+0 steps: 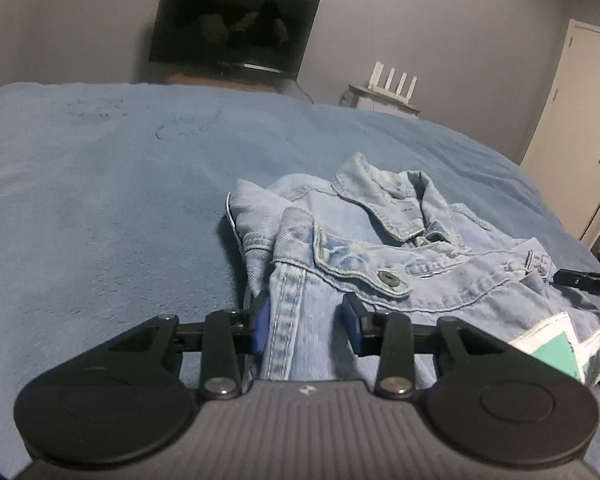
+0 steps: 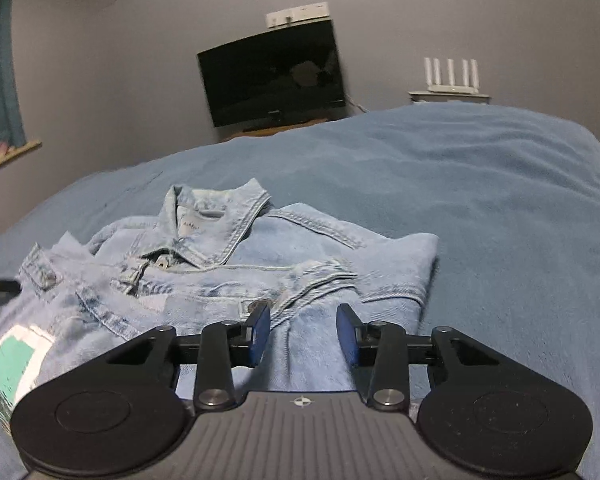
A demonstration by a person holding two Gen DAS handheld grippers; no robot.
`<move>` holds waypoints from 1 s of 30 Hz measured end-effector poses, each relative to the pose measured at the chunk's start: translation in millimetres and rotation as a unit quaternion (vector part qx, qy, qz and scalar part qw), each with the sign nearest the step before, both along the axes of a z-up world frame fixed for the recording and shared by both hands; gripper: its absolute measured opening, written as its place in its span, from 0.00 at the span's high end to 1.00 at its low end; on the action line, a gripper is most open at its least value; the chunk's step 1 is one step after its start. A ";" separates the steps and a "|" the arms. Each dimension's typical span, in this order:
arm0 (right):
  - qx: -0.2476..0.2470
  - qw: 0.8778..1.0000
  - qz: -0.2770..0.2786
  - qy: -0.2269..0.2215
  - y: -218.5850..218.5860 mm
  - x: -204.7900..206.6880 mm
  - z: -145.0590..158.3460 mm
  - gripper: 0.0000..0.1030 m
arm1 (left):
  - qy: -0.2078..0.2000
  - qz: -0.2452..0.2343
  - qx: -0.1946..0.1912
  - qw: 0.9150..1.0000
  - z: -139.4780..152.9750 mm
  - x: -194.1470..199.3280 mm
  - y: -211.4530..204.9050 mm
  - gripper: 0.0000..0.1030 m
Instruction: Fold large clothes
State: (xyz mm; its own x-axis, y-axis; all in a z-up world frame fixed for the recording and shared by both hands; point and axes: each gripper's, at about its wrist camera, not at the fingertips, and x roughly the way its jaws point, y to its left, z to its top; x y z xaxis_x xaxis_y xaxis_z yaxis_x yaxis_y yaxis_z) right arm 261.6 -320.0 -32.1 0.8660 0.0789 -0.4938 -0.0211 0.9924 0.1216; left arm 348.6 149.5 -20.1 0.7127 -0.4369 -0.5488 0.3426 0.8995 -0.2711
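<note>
A grey-walled bedroom with a dark television [image 1: 234, 26] on the far wall frames a bed [image 1: 100, 184] covered in a plain blue blanket, and on it lies the denim jacket [image 1: 380, 248], partly folded, collar away from the person and hem nearest them. The left claw [image 1: 305, 322] sits at the jacket's near left corner, its blue pads parted around a vertical seamed strip of denim, not yet pinching it. The right claw [image 2: 303, 334] is at the jacket's near right corner, likewise parted with a fold of cloth running up between the pads; whether either pad actually touches the fabric is hard to tell from this low angle. The step in hand looks like taking both hem corners to carry the lower part up toward the collar. To do it well, each claw should close on all the layers at its corner, deep enough that stiff denim does not slip, and the two should rise together and level so the fold line stays straight. A white and teal patch [image 2: 10, 360] hangs at the jacket's near edge between the claws and may bunch. Beyond the jacket's collar and to both its sides the blanket lies bare, so there is ample room; the bed's far edge is well apart from the jacket.
</note>
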 end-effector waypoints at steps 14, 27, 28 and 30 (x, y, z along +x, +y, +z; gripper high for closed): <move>0.035 0.999 -0.013 -0.009 -21.8 -5.9 -7.0 0.59 | 0.004 -0.019 -0.002 1.000 -1.3 -10.6 5.9 0.88; 0.104 0.994 0.036 0.021 -37.5 -7.9 -14.9 0.87 | 0.023 -0.012 -0.041 0.999 -11.8 1.7 11.8 0.88; 0.091 0.995 0.042 0.012 -32.9 -9.9 -11.2 0.92 | 0.005 -0.014 -0.031 0.999 -9.1 -3.9 9.1 0.92; 0.040 0.997 0.058 -0.017 -17.2 -15.2 -1.0 0.93 | -0.040 -0.010 -0.015 0.999 -2.6 -18.2 4.6 0.94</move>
